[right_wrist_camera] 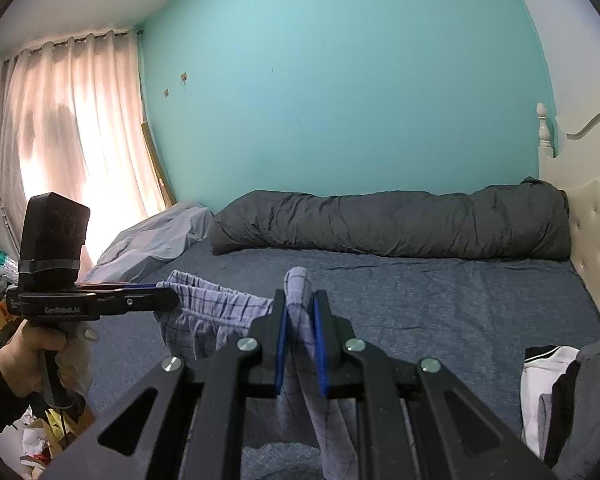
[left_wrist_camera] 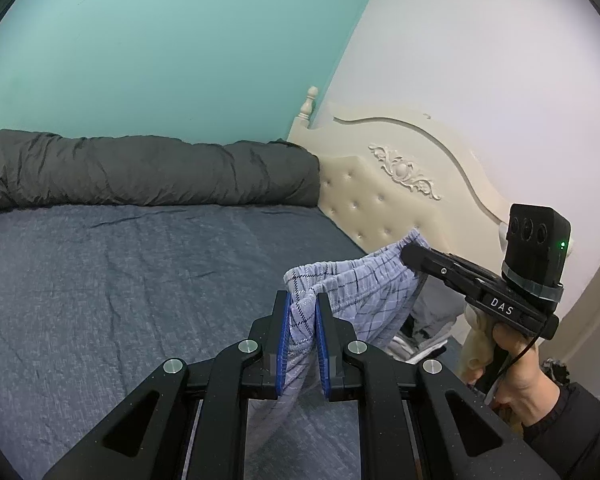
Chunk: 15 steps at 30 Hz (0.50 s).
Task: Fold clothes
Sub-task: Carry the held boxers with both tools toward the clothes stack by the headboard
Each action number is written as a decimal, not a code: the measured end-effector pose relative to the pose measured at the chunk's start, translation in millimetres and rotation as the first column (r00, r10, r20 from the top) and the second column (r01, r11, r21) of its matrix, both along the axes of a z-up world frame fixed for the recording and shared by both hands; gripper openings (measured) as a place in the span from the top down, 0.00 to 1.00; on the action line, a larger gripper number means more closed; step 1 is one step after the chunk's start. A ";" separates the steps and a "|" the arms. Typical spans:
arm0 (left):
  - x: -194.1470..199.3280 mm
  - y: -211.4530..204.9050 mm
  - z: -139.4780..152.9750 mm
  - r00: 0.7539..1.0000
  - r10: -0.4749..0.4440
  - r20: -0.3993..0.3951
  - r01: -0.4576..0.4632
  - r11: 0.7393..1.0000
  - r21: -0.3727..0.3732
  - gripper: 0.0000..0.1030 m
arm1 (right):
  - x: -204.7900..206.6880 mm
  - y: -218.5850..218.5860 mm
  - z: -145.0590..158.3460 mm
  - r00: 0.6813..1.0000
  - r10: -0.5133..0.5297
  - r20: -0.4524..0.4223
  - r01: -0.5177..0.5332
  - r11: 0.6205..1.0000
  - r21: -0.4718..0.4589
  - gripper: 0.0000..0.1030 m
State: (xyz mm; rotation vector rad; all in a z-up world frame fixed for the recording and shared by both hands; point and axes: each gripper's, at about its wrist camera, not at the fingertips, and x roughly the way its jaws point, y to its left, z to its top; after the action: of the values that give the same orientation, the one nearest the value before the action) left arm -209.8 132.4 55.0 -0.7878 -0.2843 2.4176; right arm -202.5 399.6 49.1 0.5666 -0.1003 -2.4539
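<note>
A pair of light blue checked shorts (left_wrist_camera: 356, 292) with an elastic waistband hangs in the air above the bed. My left gripper (left_wrist_camera: 303, 300) is shut on one end of the waistband. My right gripper (left_wrist_camera: 410, 254) is shut on the other end, to the right in the left wrist view. In the right wrist view the shorts (right_wrist_camera: 204, 312) stretch between my right gripper (right_wrist_camera: 300, 300) and my left gripper (right_wrist_camera: 168, 294), and the cloth hangs down below both.
The bed has a dark blue sheet (left_wrist_camera: 120, 280). A rolled grey duvet (left_wrist_camera: 148, 168) lies along the far teal wall. A cream headboard (left_wrist_camera: 400, 184) is on the right. A pile of clothes (right_wrist_camera: 564, 396) lies at the bed's near right.
</note>
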 end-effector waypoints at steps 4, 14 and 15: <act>6.2 8.1 5.7 1.000 -0.010 -0.010 0.010 1.000 -0.001 0.88 | 7.0 5.8 6.5 1.000 -0.006 -0.007 0.006 1.000 0.007 0.89; 19.4 37.7 24.7 0.998 -0.049 -0.034 0.049 0.999 0.012 0.88 | 29.3 33.9 22.4 0.999 -0.043 -0.028 0.044 0.999 0.021 0.89; 20.3 41.5 26.3 0.998 -0.055 -0.036 0.055 0.998 0.014 0.88 | 31.2 37.4 23.8 0.998 -0.048 -0.027 0.049 0.998 0.025 0.89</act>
State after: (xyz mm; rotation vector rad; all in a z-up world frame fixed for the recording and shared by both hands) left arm -189.4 173.9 81.3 -0.7352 -0.2631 2.3728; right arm -171.3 437.1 72.9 0.5481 -0.0728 -2.5124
